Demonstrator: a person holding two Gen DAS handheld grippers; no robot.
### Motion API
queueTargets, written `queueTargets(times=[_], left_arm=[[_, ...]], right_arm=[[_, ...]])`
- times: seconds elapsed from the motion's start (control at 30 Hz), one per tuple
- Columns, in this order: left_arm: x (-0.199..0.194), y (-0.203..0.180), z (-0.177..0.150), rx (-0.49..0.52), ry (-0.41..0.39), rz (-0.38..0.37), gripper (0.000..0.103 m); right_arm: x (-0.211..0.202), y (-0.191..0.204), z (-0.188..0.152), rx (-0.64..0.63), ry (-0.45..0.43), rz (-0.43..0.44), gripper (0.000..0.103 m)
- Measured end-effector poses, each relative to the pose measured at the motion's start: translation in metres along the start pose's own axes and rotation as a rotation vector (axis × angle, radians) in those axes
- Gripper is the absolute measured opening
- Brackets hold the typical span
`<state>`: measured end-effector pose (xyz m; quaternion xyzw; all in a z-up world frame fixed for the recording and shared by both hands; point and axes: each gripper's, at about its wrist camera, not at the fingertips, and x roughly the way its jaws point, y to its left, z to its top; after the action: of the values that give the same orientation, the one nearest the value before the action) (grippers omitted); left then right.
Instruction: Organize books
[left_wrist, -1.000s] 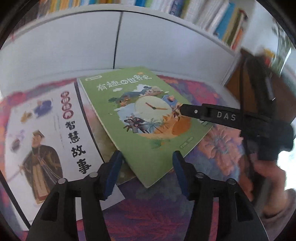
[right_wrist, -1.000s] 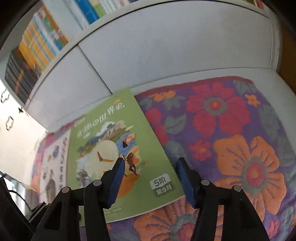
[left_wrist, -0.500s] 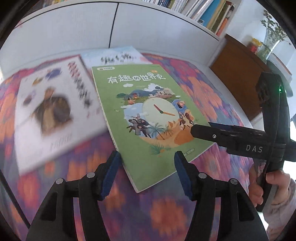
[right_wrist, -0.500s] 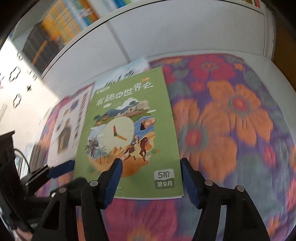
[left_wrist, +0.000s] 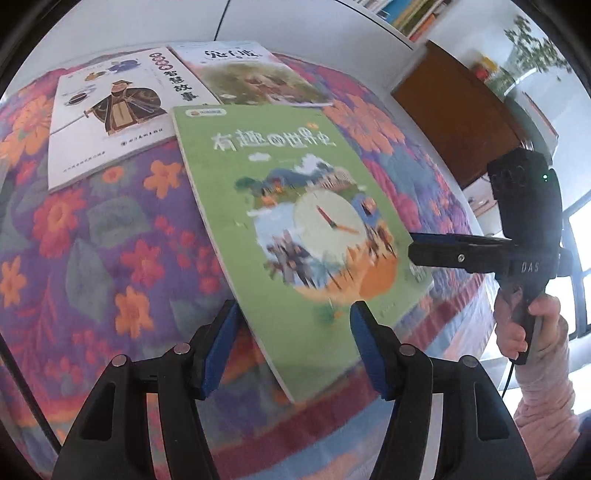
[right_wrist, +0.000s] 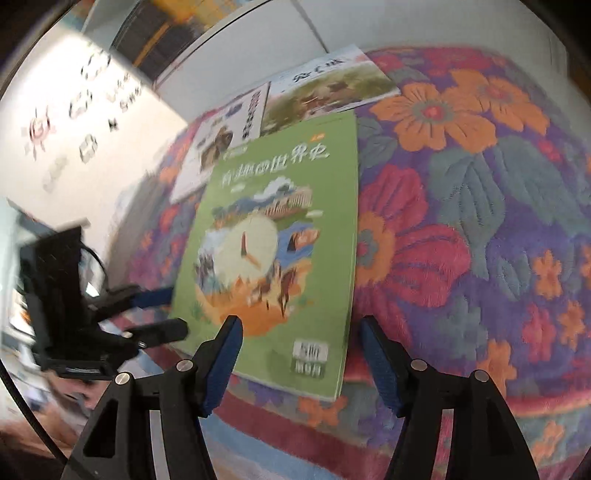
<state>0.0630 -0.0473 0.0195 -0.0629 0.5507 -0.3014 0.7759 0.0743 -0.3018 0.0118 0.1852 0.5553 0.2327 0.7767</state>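
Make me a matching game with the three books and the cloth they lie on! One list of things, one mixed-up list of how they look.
Things:
1. clock book
2. robed man book
3. far book
4. cloth

Looks:
A. white cover
B. purple with big flowers
C. green cover
D. brownish picture, partly under the green one

Pairs: 1-C, 2-A, 3-D, 4-B

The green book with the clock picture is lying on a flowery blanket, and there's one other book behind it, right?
Not quite: two other books lie behind the green clock-cover book on the flowery blanket, a white book with a robed man and a book with a brownish-green photo cover. The left wrist view shows both.
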Motion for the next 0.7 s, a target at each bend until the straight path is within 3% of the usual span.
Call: queueTargets(times=[0.2, 0.37, 0.5, 0.6, 0.67, 0.7], left_arm=[[0.004, 0.018, 0.012, -0.091, -0.001, -0.119, 0.057], [0.009, 0.026, 0.023, -0.108, 0.000, -0.146, 0.049], [0.010, 0.035, 0.026, -0.138, -0.003, -0.147, 0.034], [0.011, 0.038, 0.025, -0.152, -0.004, -0.144, 0.030], [0.010, 0.037, 0.024, -0.142, -0.010, -0.135, 0.030], [0.010, 0.035, 0.024, -0.134, -0.015, -0.125, 0.030]], right_arm=[[0.009, -0.023, 0.023, 0.083, 0.023, 0.148, 0.061], [0.006, -0.030, 0.026, 0.077, 0.021, 0.198, 0.059], [0.011, -0.030, 0.036, 0.040, 0.029, 0.174, 0.050], [0.013, -0.032, 0.038, 0.022, 0.040, 0.138, 0.039], [0.013, -0.033, 0.039, 0.013, 0.047, 0.105, 0.026], [0.014, -0.035, 0.040, 0.017, 0.048, 0.102, 0.025]])
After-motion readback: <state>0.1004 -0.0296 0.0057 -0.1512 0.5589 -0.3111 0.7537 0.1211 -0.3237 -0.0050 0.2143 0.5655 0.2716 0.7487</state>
